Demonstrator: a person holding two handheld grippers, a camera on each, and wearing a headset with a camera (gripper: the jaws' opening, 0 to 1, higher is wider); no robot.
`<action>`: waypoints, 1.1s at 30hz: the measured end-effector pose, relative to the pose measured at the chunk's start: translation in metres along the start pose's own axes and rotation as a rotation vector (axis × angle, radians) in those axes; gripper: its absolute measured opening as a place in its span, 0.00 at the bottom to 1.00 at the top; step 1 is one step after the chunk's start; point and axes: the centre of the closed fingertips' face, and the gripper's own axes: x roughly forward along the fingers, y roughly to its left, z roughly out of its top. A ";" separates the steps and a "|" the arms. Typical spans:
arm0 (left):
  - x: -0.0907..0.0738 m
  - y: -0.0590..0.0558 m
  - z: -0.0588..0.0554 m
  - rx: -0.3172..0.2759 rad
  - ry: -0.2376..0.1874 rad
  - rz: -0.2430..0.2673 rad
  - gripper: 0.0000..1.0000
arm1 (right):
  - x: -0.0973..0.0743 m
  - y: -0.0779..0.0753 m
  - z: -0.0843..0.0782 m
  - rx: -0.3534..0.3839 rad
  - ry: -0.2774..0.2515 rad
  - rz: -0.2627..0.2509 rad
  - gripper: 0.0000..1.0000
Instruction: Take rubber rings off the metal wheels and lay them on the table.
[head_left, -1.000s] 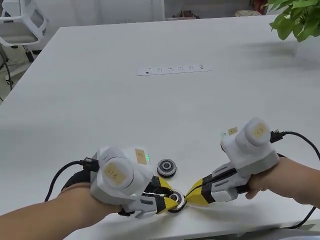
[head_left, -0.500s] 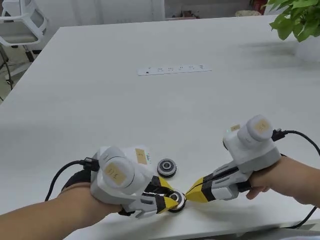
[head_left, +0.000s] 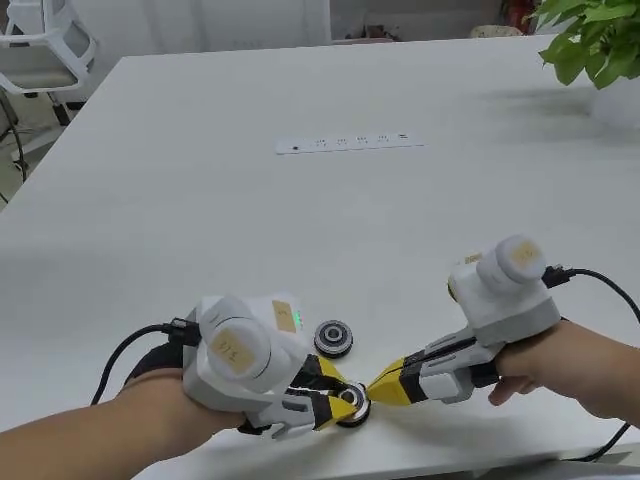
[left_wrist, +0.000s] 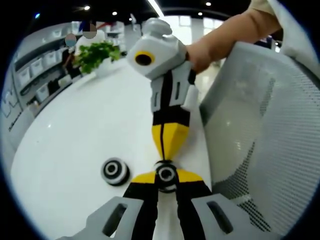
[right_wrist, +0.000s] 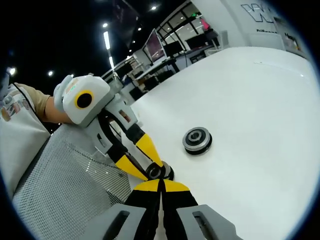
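The task seems barely begun: the left gripper pinches a small metal wheel, its black rubber ring seemingly on, at the white table edge, with the right gripper, jaws pressed together, against its rim; a second ringed wheel lies just beside.

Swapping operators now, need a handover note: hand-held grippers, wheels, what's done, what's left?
Left hand-held gripper: shut on held wheel, near the table front edge.
Right hand-held gripper: jaws shut, tips at that wheel; whether it pinches the rubber ring is unclear.
Second wheel: lies on the table beside them, black ring on.
Done: nothing yet, apparently.
Left: strip both rings and lay them down.
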 end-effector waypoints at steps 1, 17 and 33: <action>0.000 0.000 0.000 0.000 0.000 0.002 0.12 | 0.000 0.000 0.001 0.000 0.000 -0.001 0.00; 0.000 0.001 0.000 0.001 0.005 0.003 0.12 | 0.004 0.006 0.003 -0.019 -0.008 0.027 0.00; 0.000 0.001 0.000 0.002 0.002 0.001 0.12 | 0.008 0.034 0.017 -0.025 -0.069 0.146 0.00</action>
